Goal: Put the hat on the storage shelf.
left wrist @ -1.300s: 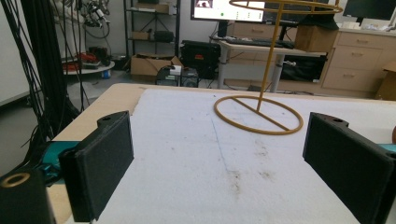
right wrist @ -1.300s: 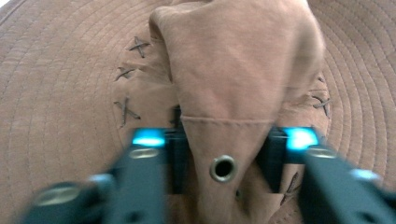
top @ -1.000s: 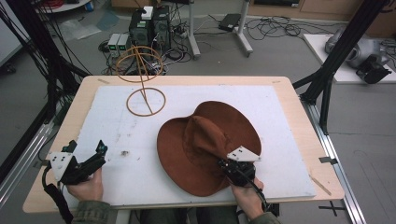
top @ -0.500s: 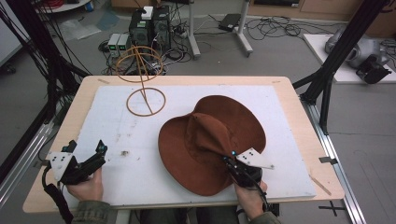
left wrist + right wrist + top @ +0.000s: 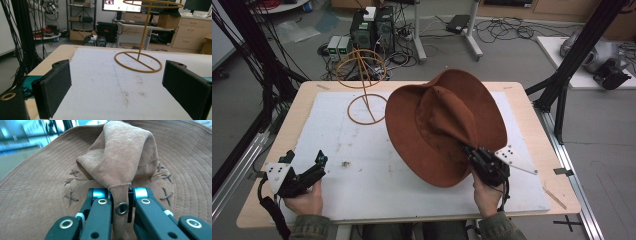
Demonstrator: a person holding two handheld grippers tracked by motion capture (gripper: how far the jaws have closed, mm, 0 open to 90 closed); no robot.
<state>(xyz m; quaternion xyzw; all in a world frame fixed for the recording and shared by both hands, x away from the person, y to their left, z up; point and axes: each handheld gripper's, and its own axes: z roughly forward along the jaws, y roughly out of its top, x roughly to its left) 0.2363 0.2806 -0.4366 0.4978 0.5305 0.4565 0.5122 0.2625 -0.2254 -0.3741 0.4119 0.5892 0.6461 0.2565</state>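
Right gripper (image 5: 120,202) jaws clamped on a fold of the brown hat (image 5: 442,125). Hat now lifted and tilted, nearer the wire stand (image 5: 364,87) than before. Left gripper (image 5: 120,85) jaws apart, unmoved, well left of the hat.

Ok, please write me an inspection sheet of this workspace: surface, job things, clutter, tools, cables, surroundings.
Surface: white padded mat on a wooden table, with a few small dark stains.
Job's things: brown suede wide-brimmed hat, tilted up off the mat; yellow wire hat stand, nothing on it.
Clutter: nothing seen beyond the stains.
Tools: right tool shut on a fold of the hat's crown; left tool open, holding nothing, low over the mat.
Cables: black cable trails from the left tool; loose cables on the floor behind.
Surroundings: black frame posts, electronics boxes on grey floor.
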